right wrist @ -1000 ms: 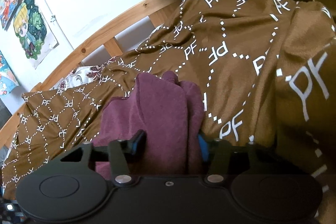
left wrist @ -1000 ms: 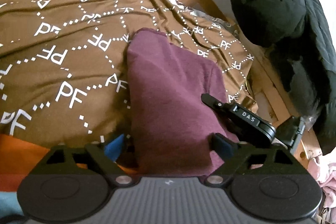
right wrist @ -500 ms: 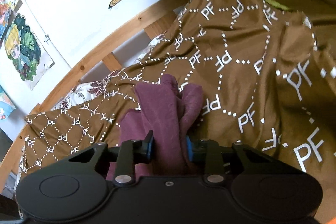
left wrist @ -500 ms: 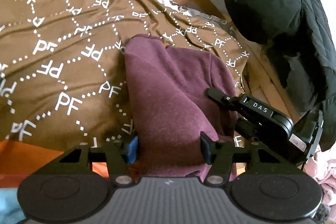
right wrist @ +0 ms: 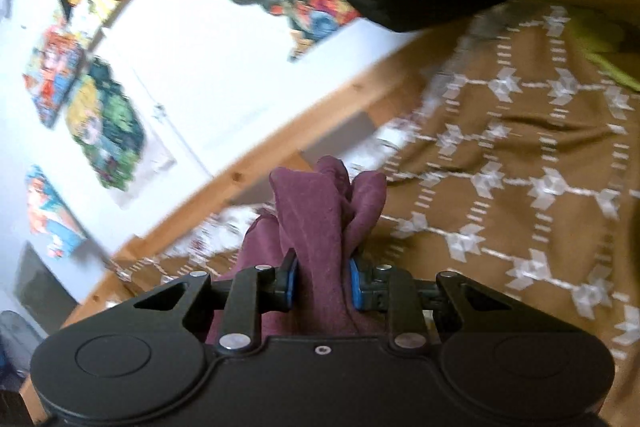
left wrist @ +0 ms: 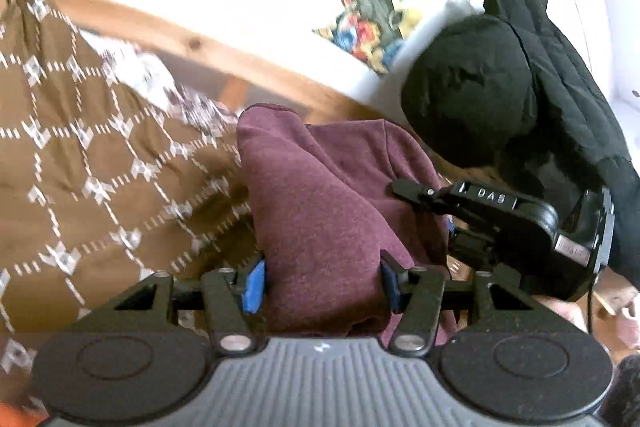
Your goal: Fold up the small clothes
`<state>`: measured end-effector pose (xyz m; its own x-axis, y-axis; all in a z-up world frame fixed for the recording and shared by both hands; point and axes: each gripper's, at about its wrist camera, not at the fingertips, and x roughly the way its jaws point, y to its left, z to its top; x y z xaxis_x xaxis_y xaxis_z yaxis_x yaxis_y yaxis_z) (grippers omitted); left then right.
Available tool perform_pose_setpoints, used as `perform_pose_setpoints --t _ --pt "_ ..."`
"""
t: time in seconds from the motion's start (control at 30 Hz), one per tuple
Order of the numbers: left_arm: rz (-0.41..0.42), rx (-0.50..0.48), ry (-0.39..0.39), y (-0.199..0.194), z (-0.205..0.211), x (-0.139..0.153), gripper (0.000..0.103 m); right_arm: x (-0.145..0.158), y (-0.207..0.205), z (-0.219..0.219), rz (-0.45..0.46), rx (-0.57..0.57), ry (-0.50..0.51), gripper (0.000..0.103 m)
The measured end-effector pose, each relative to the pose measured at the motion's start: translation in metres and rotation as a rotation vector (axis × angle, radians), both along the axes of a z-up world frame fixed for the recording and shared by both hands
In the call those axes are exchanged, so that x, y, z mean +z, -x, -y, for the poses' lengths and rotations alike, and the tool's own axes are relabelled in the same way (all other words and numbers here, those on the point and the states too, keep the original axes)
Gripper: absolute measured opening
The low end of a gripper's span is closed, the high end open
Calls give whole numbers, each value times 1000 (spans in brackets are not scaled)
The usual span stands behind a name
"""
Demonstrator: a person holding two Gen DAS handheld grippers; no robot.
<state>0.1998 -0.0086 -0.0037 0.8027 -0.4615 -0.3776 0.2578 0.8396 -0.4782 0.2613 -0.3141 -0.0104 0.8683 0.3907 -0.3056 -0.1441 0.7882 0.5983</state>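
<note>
Maroon garment [left wrist: 328,211] gripped by left tongs [left wrist: 322,281], right tongs [right wrist: 320,285] | lower edge hidden

Bedroom: blanket-covered wooden bed [left wrist: 208,51], wall posters [right wrist: 108,131].

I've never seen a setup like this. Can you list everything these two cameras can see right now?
garment: one, maroon, bunched and held up over the bed between both grippers
bedspread: one, brown with a white pattern, covering the bed
bed rail: one, pale wood, running along the wall behind the bedspread
posters: several, multicoloured, on the white wall
jacket: one, black, bulky, hanging at the right of the left wrist view
left gripper: one, black with blue pads, closed on a thick fold of the garment
right gripper: one, black with blue pads, jaws have just been closing, clamped on a gathered bunch of the garment
</note>
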Motion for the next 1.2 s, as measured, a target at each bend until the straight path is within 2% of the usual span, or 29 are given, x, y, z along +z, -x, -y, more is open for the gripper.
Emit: perform_pose_setpoints --t 0.13,0.27,0.4,0.53,0.63,0.7,0.8,0.97,1.1,1.17,1.2 --pt "51 36 -10 -16 -10 -3 60 1 -26 -21 34 53 -27 27" --pt "60 16 26 -44 -8 -15 61 -3 -48 -19 53 67 -40 27" --pt "-4 -11 15 -67 5 -42 61 -12 -67 -7 56 43 -15 26" --pt "-127 -32 1 -82 16 -73 63 -40 -87 1 -6 33 74 26" --pt "-138 -24 -22 -82 17 -80 66 -64 -93 6 -67 16 98 26" --pt "-146 -22 -4 -82 15 -79 69 -74 -93 14 -72 -6 58 27" --pt "-159 -9 -25 -82 16 -79 77 -79 -94 18 -92 -34 45 33" --pt "-170 -2 -40 -80 18 -73 90 -70 -86 12 -80 -83 157 71" --pt "-160 28 -60 -75 22 -61 102 -57 -65 14 -77 -98 231 85" --pt "-138 52 -80 -68 23 -53 102 -47 -50 11 -46 -98 285 94" --pt "-122 62 -95 -64 23 -47 102 -42 -43 9 -25 -99 312 95"
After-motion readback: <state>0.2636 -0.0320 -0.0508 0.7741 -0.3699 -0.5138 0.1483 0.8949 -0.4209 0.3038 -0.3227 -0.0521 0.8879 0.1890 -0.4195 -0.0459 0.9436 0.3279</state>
